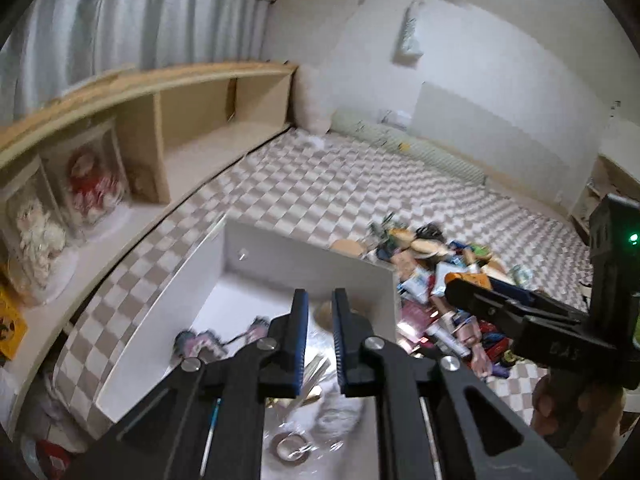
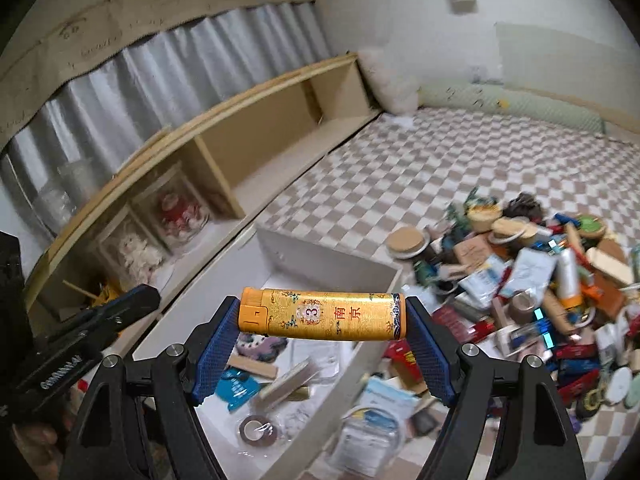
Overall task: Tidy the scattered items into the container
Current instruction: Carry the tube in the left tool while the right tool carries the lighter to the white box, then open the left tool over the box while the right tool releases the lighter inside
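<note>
Tidying a pile on the checked mat (image 2: 380,168)

The white box (image 2: 320,264) is sitting near the mat's shelf-side edge, its contents blurring; the right gripper (image 2: 322,320) is clamping a yellow lighter (image 2: 324,314) above it, and the left gripper (image 1: 320,308) is closing empty.

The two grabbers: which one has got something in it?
The right gripper. It holds a yellow lighter crosswise between its blue pads. The left gripper is closed on nothing, above the white box.
</note>
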`<state>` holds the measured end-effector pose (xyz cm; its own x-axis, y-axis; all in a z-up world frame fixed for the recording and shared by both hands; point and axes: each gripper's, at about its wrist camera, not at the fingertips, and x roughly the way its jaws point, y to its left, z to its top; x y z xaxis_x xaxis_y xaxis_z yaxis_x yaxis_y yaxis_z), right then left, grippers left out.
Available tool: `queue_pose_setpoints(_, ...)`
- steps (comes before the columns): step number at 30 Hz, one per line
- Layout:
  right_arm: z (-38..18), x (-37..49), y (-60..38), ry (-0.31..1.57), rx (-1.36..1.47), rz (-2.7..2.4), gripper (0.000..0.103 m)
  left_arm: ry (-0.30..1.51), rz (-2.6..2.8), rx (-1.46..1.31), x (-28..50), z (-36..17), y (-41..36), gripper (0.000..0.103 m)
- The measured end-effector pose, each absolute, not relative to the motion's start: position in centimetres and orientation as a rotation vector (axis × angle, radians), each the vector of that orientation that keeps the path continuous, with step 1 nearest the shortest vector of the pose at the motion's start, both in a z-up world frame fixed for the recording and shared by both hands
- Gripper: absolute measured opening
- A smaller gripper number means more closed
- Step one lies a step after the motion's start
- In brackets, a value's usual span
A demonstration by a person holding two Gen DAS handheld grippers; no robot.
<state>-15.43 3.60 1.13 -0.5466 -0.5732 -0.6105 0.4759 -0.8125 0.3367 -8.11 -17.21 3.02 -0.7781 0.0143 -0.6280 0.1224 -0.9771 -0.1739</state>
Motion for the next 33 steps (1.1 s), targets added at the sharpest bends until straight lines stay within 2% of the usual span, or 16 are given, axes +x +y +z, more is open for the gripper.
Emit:
queue_pose_setpoints(7,-2.1,-15.4,-0.2,-0.079,1.062,-2.266,0.081,0.362,-2.807,1.106,-8.3,-1.0,-19.5,0.012)
queue_pose_setpoints(23,-6.9,-14.8,-5.8,0.149,1.154,-2.155,0.081,0.3,-2.719,1.117,-7.2,-3.3,-21.1,0.012)
queue_pose_setpoints(33,-8.3,-15.1,-6.3,0.172,1.214,-2.102,0.081,0.321,-2.688,1.135,-6.9,-4.2,-21.6,0.012)
